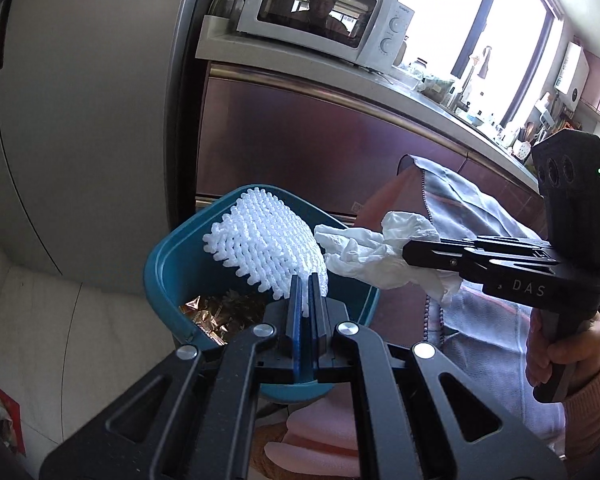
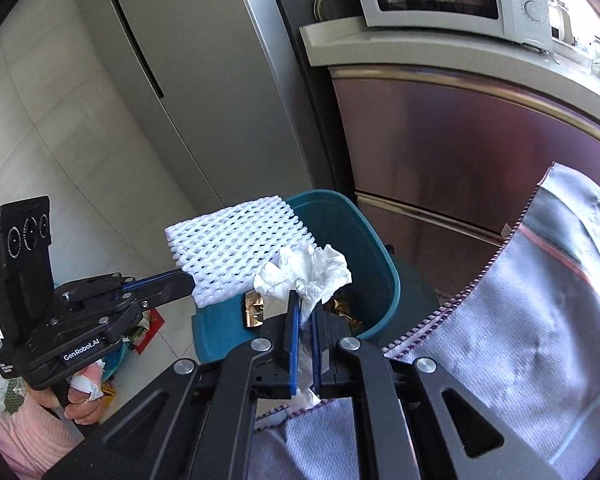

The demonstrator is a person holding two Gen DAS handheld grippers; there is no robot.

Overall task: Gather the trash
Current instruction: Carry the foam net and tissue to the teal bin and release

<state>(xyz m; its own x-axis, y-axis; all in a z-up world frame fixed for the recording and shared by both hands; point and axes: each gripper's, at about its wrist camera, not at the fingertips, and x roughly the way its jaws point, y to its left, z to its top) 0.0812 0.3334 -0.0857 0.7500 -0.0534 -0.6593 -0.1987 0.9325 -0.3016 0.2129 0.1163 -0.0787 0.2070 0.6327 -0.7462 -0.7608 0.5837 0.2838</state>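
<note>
My left gripper (image 1: 305, 280) is shut on a white foam fruit net (image 1: 264, 236), which hangs over the mouth of a teal trash bin (image 1: 168, 268). My right gripper (image 2: 305, 298) is shut on a crumpled white tissue (image 2: 308, 270), held beside the net above the bin (image 2: 380, 264). In the left wrist view the right gripper (image 1: 410, 250) comes in from the right with the tissue (image 1: 376, 252). In the right wrist view the left gripper (image 2: 190, 280) comes in from the left with the net (image 2: 232, 248). Shiny wrappers (image 1: 220, 312) lie inside the bin.
A grey cloth (image 2: 520, 300) hangs over a surface to the right of the bin. Behind stand a silver fridge (image 2: 188, 80), dark red cabinets (image 1: 300, 140) and a white microwave (image 1: 328, 16) on the counter. Litter (image 2: 140, 332) lies on the tiled floor at the left.
</note>
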